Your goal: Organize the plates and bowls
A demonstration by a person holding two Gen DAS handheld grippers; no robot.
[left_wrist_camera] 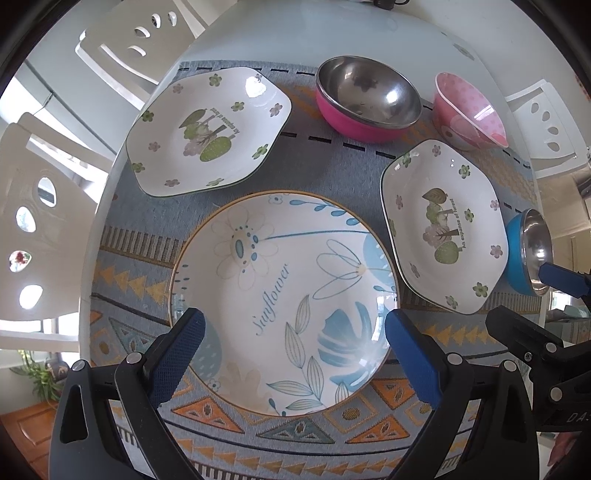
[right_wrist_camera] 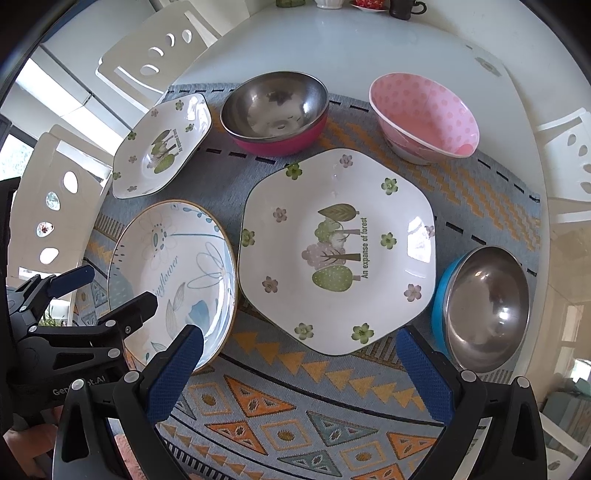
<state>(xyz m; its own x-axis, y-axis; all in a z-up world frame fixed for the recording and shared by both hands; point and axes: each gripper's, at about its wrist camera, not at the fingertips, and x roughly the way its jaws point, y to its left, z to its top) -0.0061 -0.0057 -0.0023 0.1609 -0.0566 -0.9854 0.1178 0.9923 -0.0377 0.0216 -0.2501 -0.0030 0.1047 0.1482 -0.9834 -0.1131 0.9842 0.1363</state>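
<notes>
A round "Sunflower" plate (left_wrist_camera: 284, 295) (right_wrist_camera: 173, 273) lies on the patterned mat. My left gripper (left_wrist_camera: 293, 343) is open above its near half and holds nothing. A hexagonal "forest" plate (right_wrist_camera: 336, 251) (left_wrist_camera: 445, 229) lies to its right. My right gripper (right_wrist_camera: 299, 354) is open over that plate's near edge and is empty. A second hexagonal plate (left_wrist_camera: 207, 129) (right_wrist_camera: 160, 147) lies at the far left. A steel bowl with a pink outside (left_wrist_camera: 367, 98) (right_wrist_camera: 275, 110), a pink dotted bowl (left_wrist_camera: 469, 110) (right_wrist_camera: 424, 116) and a steel bowl with a blue outside (right_wrist_camera: 484, 306) (left_wrist_camera: 528, 254) stand around them.
The patterned mat (right_wrist_camera: 295, 417) covers the near part of a white round table (right_wrist_camera: 351, 44). White chairs (left_wrist_camera: 40, 229) stand at the left and far side. Cups and small dishes (right_wrist_camera: 402, 7) sit at the table's far edge.
</notes>
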